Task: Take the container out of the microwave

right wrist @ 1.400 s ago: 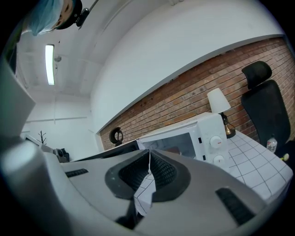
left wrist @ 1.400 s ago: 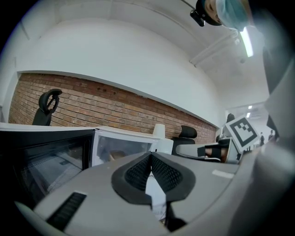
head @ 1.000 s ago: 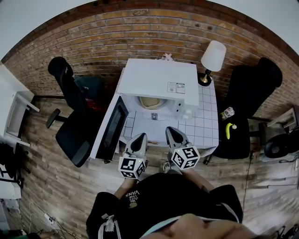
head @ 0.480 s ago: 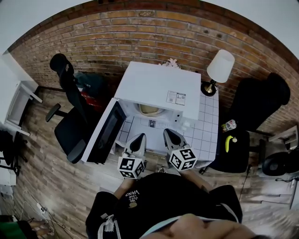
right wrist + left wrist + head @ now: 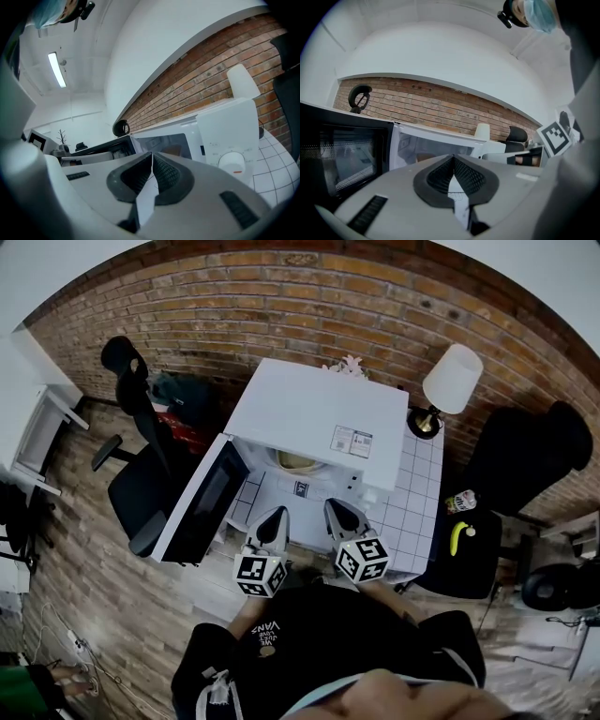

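Approach stage: left gripper (image 5: 274, 517) and right gripper (image 5: 332, 511), fingers together and empty, face the open microwave (image 5: 319, 409); next, fingers must part to grasp the container (image 5: 298, 461) inside.

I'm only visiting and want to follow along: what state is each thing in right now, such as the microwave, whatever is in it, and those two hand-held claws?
Microwave: door swung wide open.
Container: inside, not yet taken out.
Left gripper: jaws shut, holding nothing.
Right gripper: jaws shut, holding nothing.
Lamp: upright beside it.
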A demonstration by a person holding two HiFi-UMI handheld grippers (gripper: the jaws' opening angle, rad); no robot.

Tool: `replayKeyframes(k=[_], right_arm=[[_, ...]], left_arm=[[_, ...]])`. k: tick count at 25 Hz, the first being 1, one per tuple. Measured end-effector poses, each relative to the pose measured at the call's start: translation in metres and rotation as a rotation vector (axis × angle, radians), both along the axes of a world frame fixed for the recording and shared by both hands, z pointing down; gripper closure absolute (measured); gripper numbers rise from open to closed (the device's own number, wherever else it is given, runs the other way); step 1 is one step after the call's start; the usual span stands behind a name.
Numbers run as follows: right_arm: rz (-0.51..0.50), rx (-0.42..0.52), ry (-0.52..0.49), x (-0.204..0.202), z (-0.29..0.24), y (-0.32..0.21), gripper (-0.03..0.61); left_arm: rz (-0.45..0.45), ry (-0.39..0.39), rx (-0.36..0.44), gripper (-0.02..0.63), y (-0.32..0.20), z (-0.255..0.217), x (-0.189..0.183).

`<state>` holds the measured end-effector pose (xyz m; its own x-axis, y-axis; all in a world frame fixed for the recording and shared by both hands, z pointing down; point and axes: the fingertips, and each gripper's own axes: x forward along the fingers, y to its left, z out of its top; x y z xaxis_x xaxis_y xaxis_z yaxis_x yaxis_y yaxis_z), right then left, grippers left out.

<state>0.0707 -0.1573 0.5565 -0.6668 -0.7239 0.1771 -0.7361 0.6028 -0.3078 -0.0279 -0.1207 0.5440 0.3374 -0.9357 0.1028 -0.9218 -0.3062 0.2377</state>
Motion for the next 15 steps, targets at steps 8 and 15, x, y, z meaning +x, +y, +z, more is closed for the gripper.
replayKeyframes(k=[8, 15], right_arm=[[0.046, -0.031, 0.019, -0.007, 0.011, -0.018, 0.572], [0.108, -0.064, 0.009, -0.021, 0.019, -0.04, 0.572]], left_arm=[[0.032, -0.008, -0.01, 0.604, -0.03, 0.002, -0.008], [0.103, -0.012, -0.048, 0.604, -0.061, 0.01, -0.016]])
